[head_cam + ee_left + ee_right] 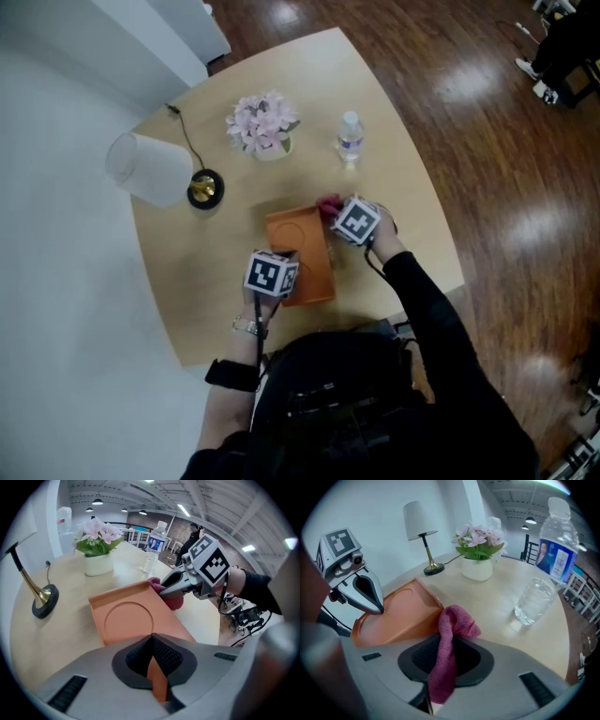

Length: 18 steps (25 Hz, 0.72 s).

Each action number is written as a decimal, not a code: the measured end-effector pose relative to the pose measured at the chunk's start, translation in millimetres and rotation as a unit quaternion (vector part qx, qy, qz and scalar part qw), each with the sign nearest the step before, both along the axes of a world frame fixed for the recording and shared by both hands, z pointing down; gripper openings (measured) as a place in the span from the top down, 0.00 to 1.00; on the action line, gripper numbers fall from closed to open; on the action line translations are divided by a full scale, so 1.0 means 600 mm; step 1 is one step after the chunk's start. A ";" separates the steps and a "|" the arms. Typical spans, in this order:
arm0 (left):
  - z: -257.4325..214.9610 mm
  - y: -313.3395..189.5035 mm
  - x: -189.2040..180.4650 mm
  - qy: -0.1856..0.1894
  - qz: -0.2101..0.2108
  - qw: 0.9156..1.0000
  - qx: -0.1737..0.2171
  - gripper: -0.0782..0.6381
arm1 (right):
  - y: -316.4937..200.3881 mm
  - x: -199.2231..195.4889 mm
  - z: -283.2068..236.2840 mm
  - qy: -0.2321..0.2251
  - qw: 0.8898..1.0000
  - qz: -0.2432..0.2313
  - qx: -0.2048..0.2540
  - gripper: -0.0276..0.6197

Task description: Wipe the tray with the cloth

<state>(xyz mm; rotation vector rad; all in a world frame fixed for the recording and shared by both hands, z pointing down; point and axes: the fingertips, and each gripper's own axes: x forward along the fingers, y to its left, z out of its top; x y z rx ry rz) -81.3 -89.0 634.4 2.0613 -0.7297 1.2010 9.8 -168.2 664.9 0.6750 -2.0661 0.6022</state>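
Observation:
An orange tray (298,251) with a round recess lies on the wooden table. My left gripper (283,272) is shut on the tray's (136,620) near edge, and a strip of orange rim shows between its jaws. My right gripper (339,217) is shut on a pink cloth (446,658), which hangs out of its jaws and bunches at the tray's (398,613) far right corner. From the left gripper view the cloth (172,600) shows under the right gripper (165,587), touching the tray's rim.
A white pot of pink flowers (264,127) and a clear water bottle (350,139) stand behind the tray. A brass-footed lamp (204,187) with a white shade (148,169) is at the left. The table edge (441,216) runs close on the right.

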 end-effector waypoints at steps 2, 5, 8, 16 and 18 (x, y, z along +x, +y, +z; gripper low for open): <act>0.001 0.001 0.004 -0.014 0.015 1.000 0.002 0.89 | 0.005 -0.006 0.005 -0.007 1.000 -0.009 -0.006 0.83; 0.005 0.009 0.010 -0.026 0.030 0.999 -0.007 0.89 | 0.013 -0.014 0.003 -0.019 1.000 -0.021 -0.007 0.82; 0.007 0.013 0.009 -0.030 0.033 0.999 -0.014 0.89 | 0.025 -0.015 -0.005 -0.018 0.999 -0.034 -0.001 0.82; 0.007 0.010 0.009 -0.024 0.043 0.999 -0.010 0.89 | 0.100 -0.021 -0.017 -0.011 0.998 -0.058 0.005 0.83; 0.005 0.010 0.011 -0.018 0.044 0.999 -0.008 0.89 | 0.127 -0.022 -0.018 -0.011 0.998 -0.057 0.004 0.83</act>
